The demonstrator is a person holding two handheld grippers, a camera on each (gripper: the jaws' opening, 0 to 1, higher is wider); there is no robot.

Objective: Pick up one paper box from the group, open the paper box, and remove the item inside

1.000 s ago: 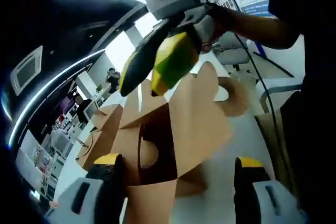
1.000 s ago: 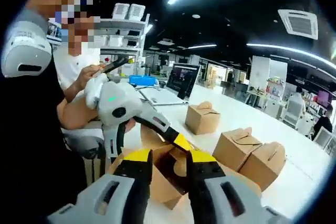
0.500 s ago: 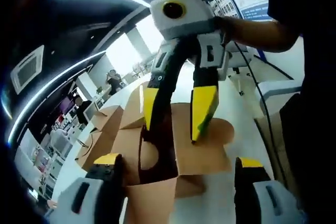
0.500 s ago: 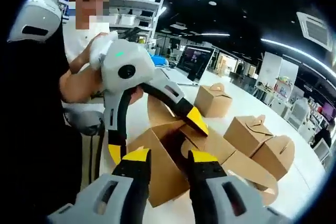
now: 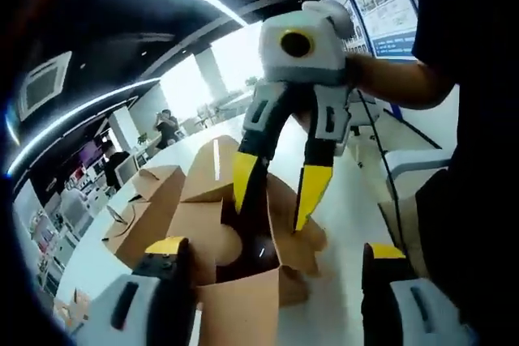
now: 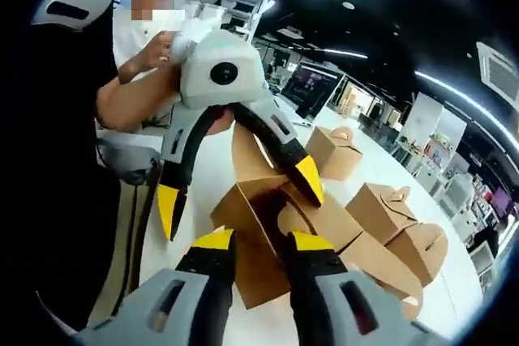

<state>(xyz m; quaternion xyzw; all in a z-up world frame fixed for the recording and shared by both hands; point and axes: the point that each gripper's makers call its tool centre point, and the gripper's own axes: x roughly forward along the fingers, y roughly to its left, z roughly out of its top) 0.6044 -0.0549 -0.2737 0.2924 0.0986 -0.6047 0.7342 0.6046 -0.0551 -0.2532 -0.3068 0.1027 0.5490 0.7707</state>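
On the white table (image 6: 203, 192), directly ahead of both my grippers, stood the opened paper box (image 6: 263, 237), its brown cardboard flaps spread up and outward. My left gripper (image 5: 268, 269) had its jaws spread wide, one to each side of the box's near wall, gripping nothing. In the left gripper view my right gripper (image 5: 280, 192) hung over the open top, its yellow-tipped jaws parted, one dipping into the dark interior. In the right gripper view those jaws looked narrowly parted, pointing into the mouth of the box, and I could not tell whether they touched anything.

I judged the main risk to be the box shifting or tipping: with nothing clamping it, any snag on a flap could drag the light cardboard along the table. A jaw might also crease or tear a flap.

The box was plain kraft brown with curved tab cut-outs, its inside shadowed; the item inside was not visible. Several closed boxes (image 6: 389, 212) of the same kind sat behind it.
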